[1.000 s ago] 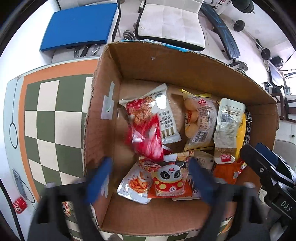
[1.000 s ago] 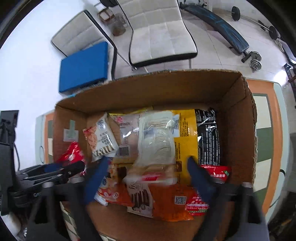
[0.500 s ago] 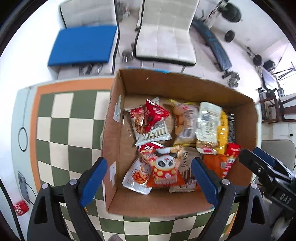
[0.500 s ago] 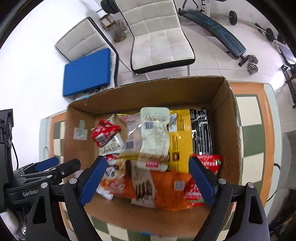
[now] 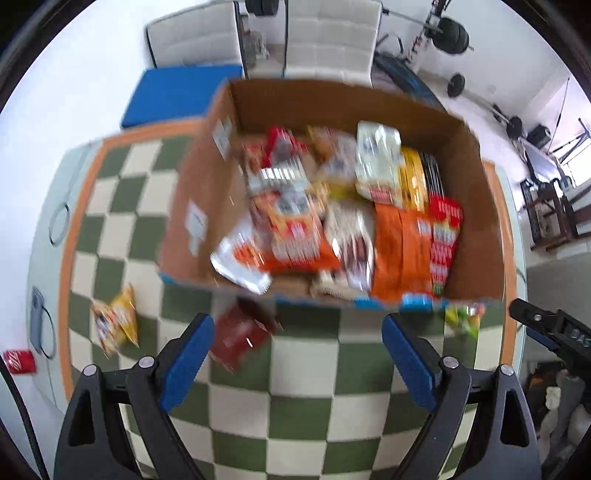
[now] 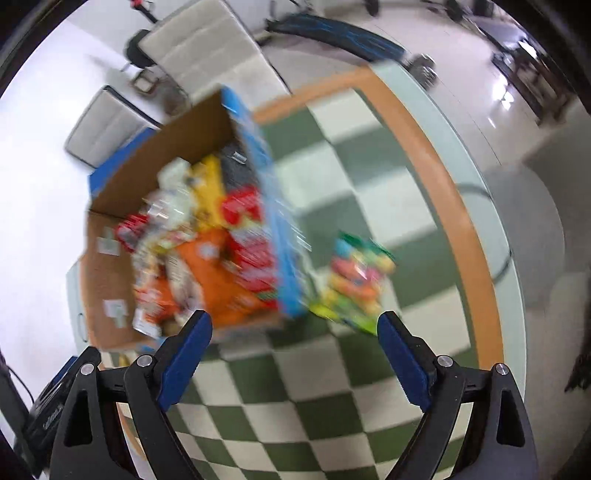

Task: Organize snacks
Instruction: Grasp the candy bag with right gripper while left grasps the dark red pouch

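Note:
A cardboard box [image 5: 207, 192] [image 6: 110, 295] holding several snack packets stands on a green-and-white checkered table [image 5: 306, 369]. My left gripper [image 5: 297, 354] hangs open over the table in front of the box, nothing between its fingers. A dark red packet [image 5: 240, 332] lies just ahead of its left finger, and a yellow packet [image 5: 116, 325] lies further left. My right gripper [image 6: 293, 350] is open and empty to the right of the box. A green, multicoloured packet [image 6: 354, 280] lies on the table ahead of it, beside the box's blue-edged wall. Both views are motion-blurred.
A red can [image 5: 20, 362] sits at the table's left edge. White chairs [image 5: 332, 40] and a blue pad [image 5: 177, 92] stand behind the table, with gym weights [image 5: 450, 35] further back. The orange table border [image 6: 443, 184] curves along the right.
Both grippers have pulled back from over the box to the table in front of and beside it. The right view has swung right. Loose packets on the table have come into view.

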